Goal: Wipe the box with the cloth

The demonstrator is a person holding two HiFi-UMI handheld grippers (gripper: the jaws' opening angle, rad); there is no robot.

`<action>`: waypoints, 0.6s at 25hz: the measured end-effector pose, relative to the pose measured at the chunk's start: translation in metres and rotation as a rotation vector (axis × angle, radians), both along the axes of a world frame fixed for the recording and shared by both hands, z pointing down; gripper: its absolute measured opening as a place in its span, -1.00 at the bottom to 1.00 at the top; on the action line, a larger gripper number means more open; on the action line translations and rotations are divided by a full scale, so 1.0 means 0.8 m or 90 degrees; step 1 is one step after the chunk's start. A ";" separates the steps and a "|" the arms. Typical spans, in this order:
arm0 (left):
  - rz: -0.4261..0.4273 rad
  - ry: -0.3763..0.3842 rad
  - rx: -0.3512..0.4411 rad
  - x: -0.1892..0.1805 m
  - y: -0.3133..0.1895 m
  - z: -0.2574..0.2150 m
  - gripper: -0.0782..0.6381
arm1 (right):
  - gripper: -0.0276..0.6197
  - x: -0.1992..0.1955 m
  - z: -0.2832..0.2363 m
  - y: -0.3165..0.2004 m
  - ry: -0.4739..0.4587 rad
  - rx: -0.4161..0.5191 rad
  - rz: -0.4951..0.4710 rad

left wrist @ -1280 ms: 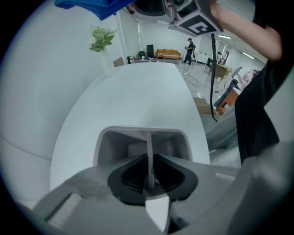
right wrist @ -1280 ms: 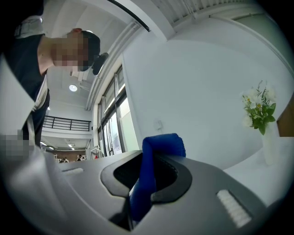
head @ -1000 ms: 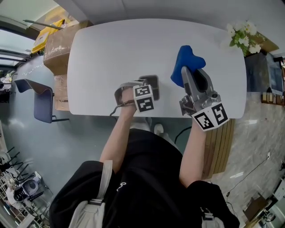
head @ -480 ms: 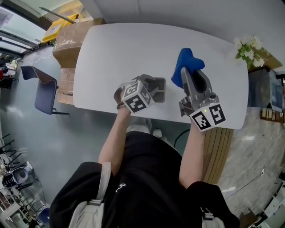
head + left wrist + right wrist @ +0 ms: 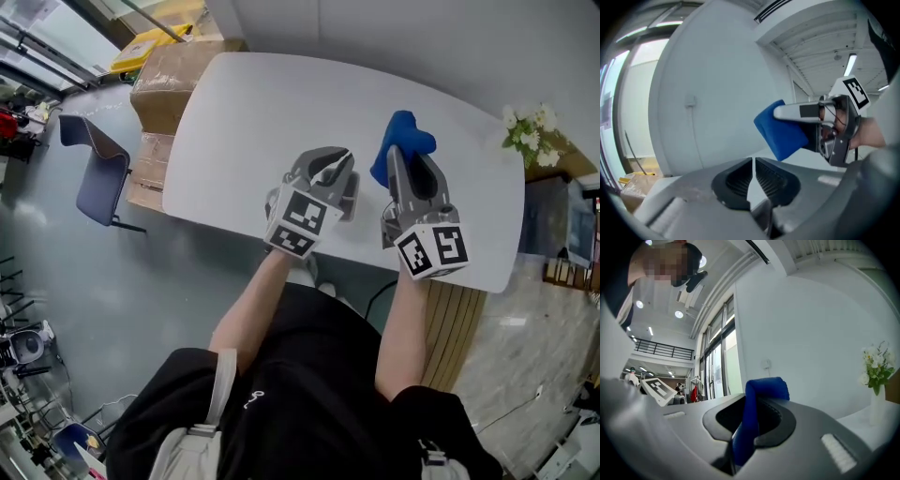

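My right gripper point(image 5: 403, 157) is shut on a blue cloth point(image 5: 401, 139), held above the right half of the white table point(image 5: 244, 112). The cloth point(image 5: 761, 390) sticks up between the right jaws. My left gripper point(image 5: 325, 171) hangs beside it to the left, raised and tilted up toward the wall. Its jaws point(image 5: 753, 161) are shut with nothing between them. From the left gripper view, the cloth point(image 5: 780, 136) and the right gripper point(image 5: 783, 112) appear close on the right. A grey edge point(image 5: 352, 199), possibly the box, peeks out under the left gripper; the rest is hidden.
Cardboard boxes point(image 5: 173, 70) stand off the table's far left end, with a blue chair point(image 5: 94, 169) beside them. A vase of white flowers point(image 5: 530, 127) sits at the table's right end, also in the right gripper view point(image 5: 876, 371). Wooden slats point(image 5: 452, 319) lie below the table's right side.
My left gripper has lifted from the table's near edge and moved forward and right, now covering the grey box. The right gripper still holds the cloth in about the same place.
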State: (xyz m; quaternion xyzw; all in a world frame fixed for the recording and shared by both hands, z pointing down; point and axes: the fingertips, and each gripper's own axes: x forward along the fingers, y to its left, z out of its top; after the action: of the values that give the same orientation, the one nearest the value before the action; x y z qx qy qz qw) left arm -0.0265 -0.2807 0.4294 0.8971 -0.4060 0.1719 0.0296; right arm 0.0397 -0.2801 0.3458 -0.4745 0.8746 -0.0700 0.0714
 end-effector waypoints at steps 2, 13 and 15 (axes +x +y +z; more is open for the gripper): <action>-0.030 0.022 0.024 -0.005 -0.001 -0.021 -0.74 | -0.75 -0.007 -0.006 0.003 0.011 0.008 -0.002; -0.167 0.121 0.125 -0.025 0.019 -0.099 -0.78 | -0.75 -0.014 -0.012 0.027 0.063 0.014 0.044; -0.178 0.137 0.136 -0.027 0.026 -0.106 -0.78 | -0.75 -0.015 -0.013 0.034 0.070 0.016 0.043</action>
State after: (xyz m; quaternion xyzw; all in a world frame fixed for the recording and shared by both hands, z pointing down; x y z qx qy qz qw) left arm -0.0483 -0.2601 0.3442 0.8434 -0.5367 0.0254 0.0012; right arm 0.0276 -0.2532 0.3357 -0.5059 0.8615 -0.0304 0.0312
